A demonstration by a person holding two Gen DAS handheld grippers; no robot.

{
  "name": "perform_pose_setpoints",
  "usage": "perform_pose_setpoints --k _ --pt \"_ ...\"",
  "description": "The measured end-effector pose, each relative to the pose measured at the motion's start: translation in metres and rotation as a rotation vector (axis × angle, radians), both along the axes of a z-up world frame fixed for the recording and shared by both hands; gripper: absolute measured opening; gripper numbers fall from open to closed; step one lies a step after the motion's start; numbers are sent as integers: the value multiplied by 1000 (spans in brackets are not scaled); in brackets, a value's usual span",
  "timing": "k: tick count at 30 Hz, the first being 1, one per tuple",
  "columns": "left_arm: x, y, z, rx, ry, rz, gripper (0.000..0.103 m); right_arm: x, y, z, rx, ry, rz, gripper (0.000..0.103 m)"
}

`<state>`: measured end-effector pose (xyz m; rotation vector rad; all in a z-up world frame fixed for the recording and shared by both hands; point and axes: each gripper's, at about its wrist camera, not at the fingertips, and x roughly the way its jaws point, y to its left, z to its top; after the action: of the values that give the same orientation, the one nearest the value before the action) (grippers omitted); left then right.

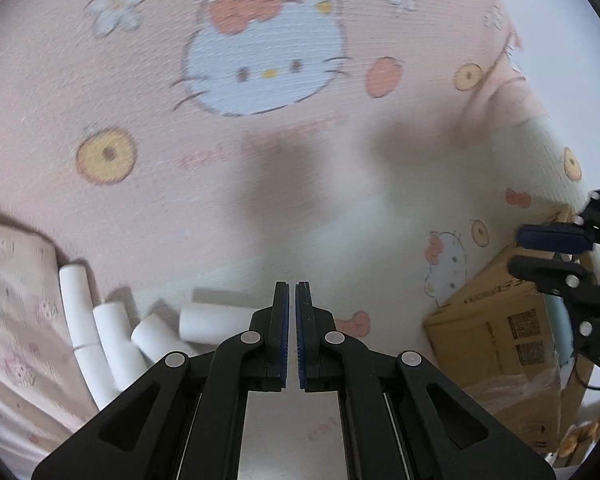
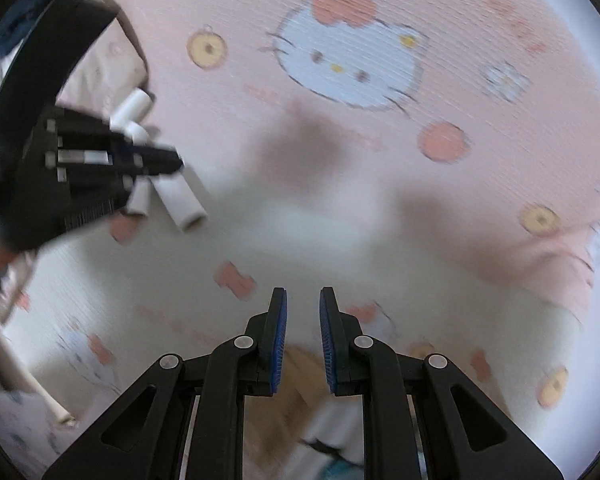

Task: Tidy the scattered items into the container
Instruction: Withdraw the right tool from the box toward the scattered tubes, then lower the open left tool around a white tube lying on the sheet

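Several white tubes lie in a loose heap on the pink cartoon-cat bedsheet, low on the left of the left wrist view. My left gripper is shut and empty, its tips just right of the nearest tube. In the right wrist view the left gripper hovers over the same tubes. My right gripper holds nothing, and only a narrow gap shows between its blue pads. It also shows at the right edge above a brown cardboard box.
A pale patterned pillow or cloth borders the tubes on the left. One more white tube lies at the lower left. The box shows as a brown blur under my right gripper. Both views are motion-blurred.
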<state>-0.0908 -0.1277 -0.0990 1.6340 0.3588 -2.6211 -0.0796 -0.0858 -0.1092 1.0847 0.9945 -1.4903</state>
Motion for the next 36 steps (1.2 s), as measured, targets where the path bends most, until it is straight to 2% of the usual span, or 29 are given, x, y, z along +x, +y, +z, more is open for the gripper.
perform_pose_setpoints --k 5,10,13,16,19,21,24,25,26,27,29,34,36 --pt "10 -40 -7 78 -11 117 4 13 -43 -13 -14 -33 72 13" --pt "21 -74 -11 140 -15 217 4 29 -67 -24 -17 -63 163 13" --pt "24 -90 -9 120 -16 256 4 38 -75 -33 -1 -81 233 13" --pt "28 -104 -6 85 -19 290 4 45 -85 -49 60 -153 292 13" --pt "35 -118 -4 113 -11 329 4 56 -93 -68 130 -195 351 14" --pt "38 -126 -6 137 -14 353 4 64 -100 -81 166 -198 373 19" --pt "42 -133 -19 186 -39 369 7 74 -109 -98 205 -211 406 40" --pt "44 -133 -25 199 -59 365 9 79 -112 -104 211 -207 424 48" --pt "46 -132 -31 208 -77 362 13 84 -115 -108 215 -198 443 52" --pt "48 -131 -36 214 -96 358 17 87 -117 -112 219 -187 463 52" --pt "48 -130 -48 222 -143 357 31 95 -122 -121 237 -171 501 52" --pt "40 -130 -69 328 -188 372 35 103 -133 -138 276 -191 523 53" --pt "35 -130 -79 362 -205 413 36 103 -137 -145 295 -215 516 53"
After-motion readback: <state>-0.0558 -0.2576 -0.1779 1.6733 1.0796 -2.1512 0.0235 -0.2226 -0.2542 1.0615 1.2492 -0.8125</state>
